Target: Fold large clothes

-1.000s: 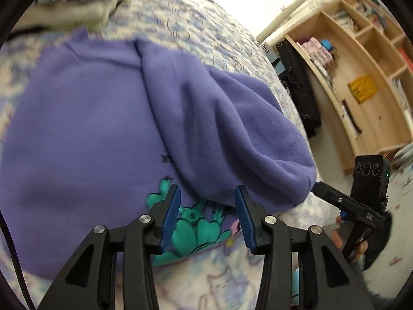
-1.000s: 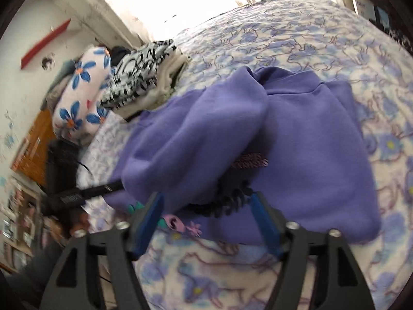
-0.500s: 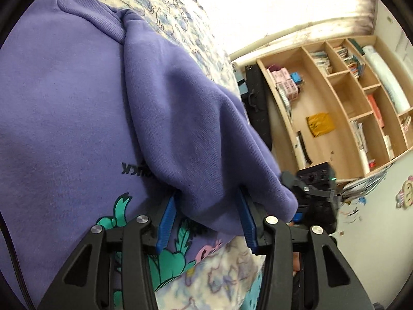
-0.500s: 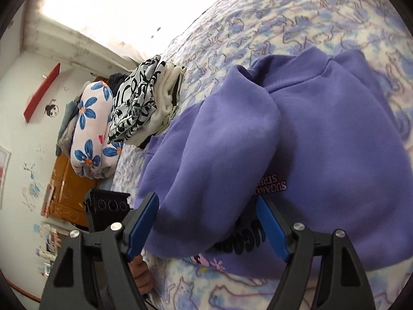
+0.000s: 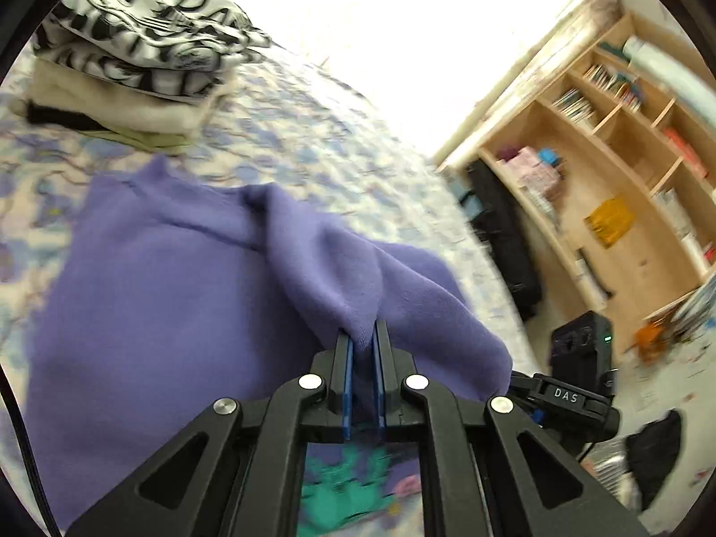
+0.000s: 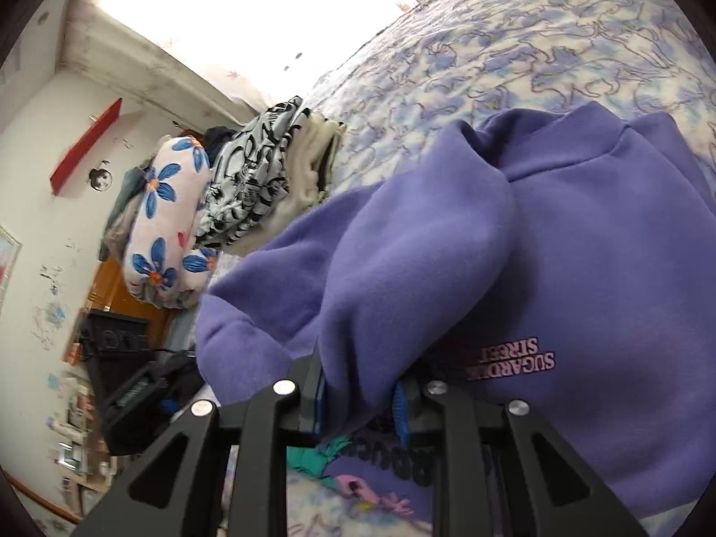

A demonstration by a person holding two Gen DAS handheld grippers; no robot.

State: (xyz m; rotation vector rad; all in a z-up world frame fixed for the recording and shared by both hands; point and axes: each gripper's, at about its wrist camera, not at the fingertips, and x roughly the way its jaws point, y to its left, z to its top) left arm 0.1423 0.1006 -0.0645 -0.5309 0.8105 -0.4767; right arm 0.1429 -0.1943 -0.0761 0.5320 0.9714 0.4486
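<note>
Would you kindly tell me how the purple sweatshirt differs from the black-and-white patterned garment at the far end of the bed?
The purple sweatshirt is plain-coloured with a printed front; the black-and-white patterned garment is boldly patterned all over. The sweatshirt lies loosely spread, one bunched part pinched by the left gripper; the patterned garment sits folded atop a cream stack. Both rest on the floral bedspread.

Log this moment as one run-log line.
left gripper: shut on purple fleece sweatshirt | right gripper: shut on sweatshirt | sweatshirt on floral bedspread

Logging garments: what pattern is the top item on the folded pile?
Black-and-white print, clearest in the left wrist view.
</note>
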